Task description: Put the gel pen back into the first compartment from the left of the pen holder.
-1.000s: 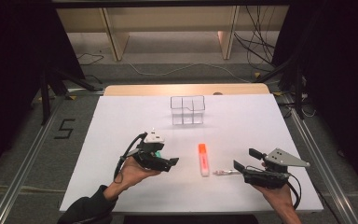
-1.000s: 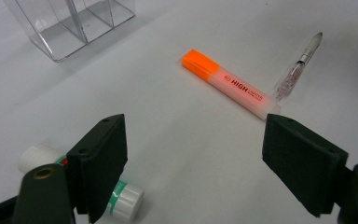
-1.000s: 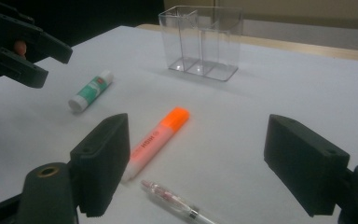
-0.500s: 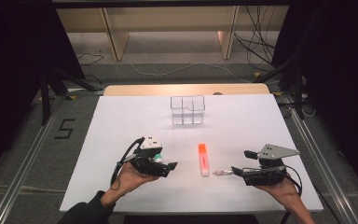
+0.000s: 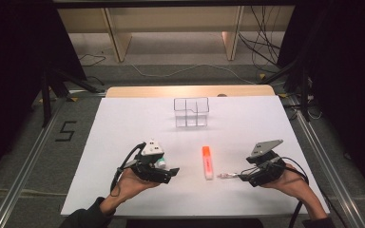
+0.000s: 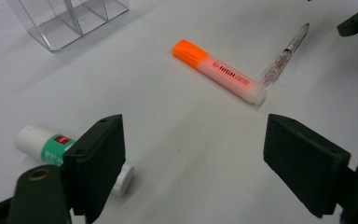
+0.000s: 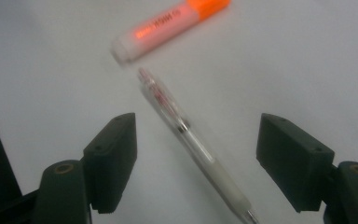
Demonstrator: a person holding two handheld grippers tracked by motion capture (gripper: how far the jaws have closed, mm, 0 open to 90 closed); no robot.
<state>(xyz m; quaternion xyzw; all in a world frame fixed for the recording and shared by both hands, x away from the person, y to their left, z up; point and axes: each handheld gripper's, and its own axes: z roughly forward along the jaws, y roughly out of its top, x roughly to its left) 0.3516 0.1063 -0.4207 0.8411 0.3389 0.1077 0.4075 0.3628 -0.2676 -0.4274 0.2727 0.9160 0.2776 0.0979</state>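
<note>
High view: the pen (image 5: 229, 175) lies flat on the white table (image 5: 123, 128), just right of the orange highlighter (image 5: 208, 162), its tip near that marker's pale end. The right gripper (image 5: 245, 177) sits just right of the pen, level with it; the left gripper (image 5: 170, 173) rests beside a small glue stick (image 5: 160, 162). An empty clear organizer (image 5: 191, 112) stands farther back.

Left gripper view: jaws spread wide, nothing between them; glue stick (image 6: 51, 148) partly behind the left jaw; highlighter (image 6: 220, 72) and pen (image 6: 285, 52) ahead.

Right gripper view: jaws released but just closing, the pen (image 7: 191, 140) lying slantwise between them, untouched. Judged light, rigid, smooth and apt to roll; the pale rubbery sleeve toward its lower end probably offers the surest hold, pinched across the barrel.
</note>
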